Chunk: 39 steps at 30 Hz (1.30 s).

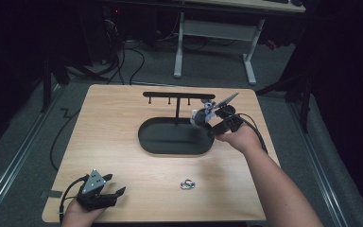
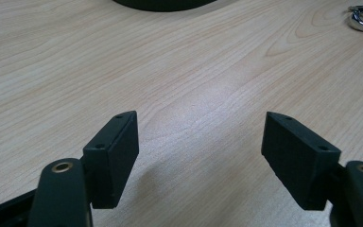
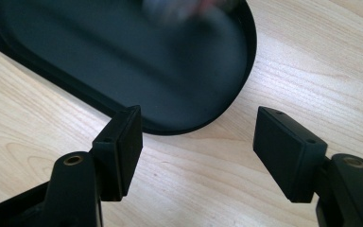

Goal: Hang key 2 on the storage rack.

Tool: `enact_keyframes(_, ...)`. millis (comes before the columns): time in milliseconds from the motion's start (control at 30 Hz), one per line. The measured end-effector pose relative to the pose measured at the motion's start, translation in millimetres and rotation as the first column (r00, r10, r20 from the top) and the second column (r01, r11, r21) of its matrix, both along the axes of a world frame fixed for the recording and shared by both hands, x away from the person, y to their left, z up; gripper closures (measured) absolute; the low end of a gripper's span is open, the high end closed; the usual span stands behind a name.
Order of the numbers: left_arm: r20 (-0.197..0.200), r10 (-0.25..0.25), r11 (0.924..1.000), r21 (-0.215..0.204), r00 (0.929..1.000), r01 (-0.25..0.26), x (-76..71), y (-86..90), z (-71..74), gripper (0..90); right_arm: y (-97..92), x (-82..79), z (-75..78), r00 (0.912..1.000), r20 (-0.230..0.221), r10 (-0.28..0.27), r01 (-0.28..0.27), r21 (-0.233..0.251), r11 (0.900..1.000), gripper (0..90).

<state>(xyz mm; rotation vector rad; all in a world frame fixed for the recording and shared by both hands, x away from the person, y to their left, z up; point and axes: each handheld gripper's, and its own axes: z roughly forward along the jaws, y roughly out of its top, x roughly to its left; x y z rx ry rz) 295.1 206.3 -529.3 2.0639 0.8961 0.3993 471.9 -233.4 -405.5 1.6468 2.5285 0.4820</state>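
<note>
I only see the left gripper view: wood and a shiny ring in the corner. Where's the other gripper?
Observer: The right gripper is at the right end of a black oval tray, jaws open and empty.
Operator: What's in the tray?
Observer: A T-shaped rack stands in it, with little hooks under its bar.
Operator: Is anything hanging there?
Observer: A small grey-blue trinket sits by the bar's right end, just beyond the right gripper. I cannot tell whether it is hooked on.
</note>
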Motion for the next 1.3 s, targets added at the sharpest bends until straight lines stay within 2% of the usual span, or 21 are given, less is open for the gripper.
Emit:
enact_keyframes(200, 0.004, -0.006, 1.0000, 0.002, 1.0000, 0.006, -1.1, -1.9, 0.9, 28.8, -3.4, -13.6, 1.2, 1.0000, 0.010, 0.002, -0.002, 0.015, 0.9999, 36.3)
enact_keyframes(367, 0.000, -0.014, 0.9999, 0.006, 0.9999, 0.014, -1.9, -3.9, 1.5, 29.1, -5.2, -31.6, -2.2, 0.9990, 0.041, 0.019, -0.021, 0.035, 0.9992, 38.8)
enact_keyframes(467, 0.002, -0.017, 0.9998, 0.008, 0.9999, 0.017, -2.2, -5.9, 0.8, 29.4, -6.4, -44.6, -6.2, 0.9975, 0.065, 0.026, -0.030, 0.059, 0.9978, 41.3)
enact_keyframes(567, -0.004, -0.022, 0.9997, 0.008, 0.9998, 0.022, -2.5, -7.5, 0.1, 30.0, -9.2, -58.2, -11.9, 0.9938, 0.107, 0.032, -0.039, 0.063, 0.9973, 43.5)
enact_keyframes(633, 0.002, -0.023, 0.9997, 0.008, 0.9997, 0.023, -3.5, -8.8, 0.3, 31.4, -13.0, -68.0, -16.5, 0.9898, 0.139, 0.029, -0.041, 0.081, 0.9958, 45.9)
enact_keyframes(667, 0.003, -0.024, 0.9997, 0.007, 0.9997, 0.024, -4.0, -9.4, 0.8, 31.7, -15.4, -73.0, -19.4, 0.9868, 0.159, 0.032, -0.048, 0.096, 0.9942, 47.0)
enact_keyframes(733, 0.005, -0.021, 0.9998, 0.004, 0.9998, 0.021, -4.9, -10.6, 1.0, 32.1, -18.3, -82.4, -24.8, 0.9792, 0.201, 0.031, -0.049, 0.086, 0.9951, 48.2)
enact_keyframes(833, 0.005, -0.028, 0.9996, 0.004, 0.9996, 0.027, -6.7, -13.1, 0.8, 33.6, -23.7, -102.6, -38.5, 0.9620, 0.273, 0.013, -0.043, 0.104, 0.9936, 48.6)
enact_keyframes(867, 0.012, -0.029, 0.9995, 0.013, 0.9995, 0.029, -7.6, -14.3, 0.6, 34.7, -24.7, -107.8, -42.0, 0.9593, 0.282, 0.009, -0.043, 0.113, 0.9927, 49.1)
enact_keyframes(933, 0.015, -0.031, 0.9994, 0.016, 0.9994, 0.030, -8.5, -16.8, 0.8, 34.8, -28.5, -124.8, -55.2, 0.9495, 0.314, 0.009, -0.060, 0.154, 0.9862, 50.1)
enact_keyframes(967, 0.017, -0.030, 0.9994, 0.017, 0.9994, 0.030, -8.9, -17.4, 1.0, 34.8, -30.1, -132.0, -60.8, 0.9409, 0.339, 0.001, -0.061, 0.168, 0.9839, 50.5)
enact_keyframes(1100, 0.005, -0.019, 0.9996, 0.023, 0.9998, 0.019, -8.8, -22.4, 0.0, 34.8, -36.5, -155.3, -80.4, 0.9236, 0.382, -0.037, -0.055, 0.228, 0.9720, 51.9)
enact_keyframes(1167, -0.009, -0.012, 0.9994, 0.033, 0.9999, 0.012, -7.6, -24.9, -0.6, 33.9, -39.9, -164.1, -87.3, 0.9177, 0.393, -0.059, -0.045, 0.251, 0.9669, 53.2)
enact_keyframes(1233, -0.024, -0.005, 0.9997, 0.025, 0.9997, 0.006, -7.4, -29.4, -0.1, 33.8, -44.0, -174.9, -93.1, 0.9047, 0.419, -0.079, -0.038, 0.266, 0.9633, 53.4)
enact_keyframes(1267, -0.027, -0.006, 0.9997, 0.023, 0.9996, 0.007, -7.7, -32.1, 0.8, 34.3, -47.2, -182.1, -95.5, 0.8925, 0.444, -0.081, -0.044, 0.264, 0.9636, 53.5)
enact_keyframes(1300, -0.031, -0.010, 0.9998, 0.015, 0.9995, 0.010, -8.0, -35.9, 2.0, 36.0, -49.6, -186.9, -95.9, 0.8904, 0.448, -0.081, -0.047, 0.268, 0.9622, 53.4)
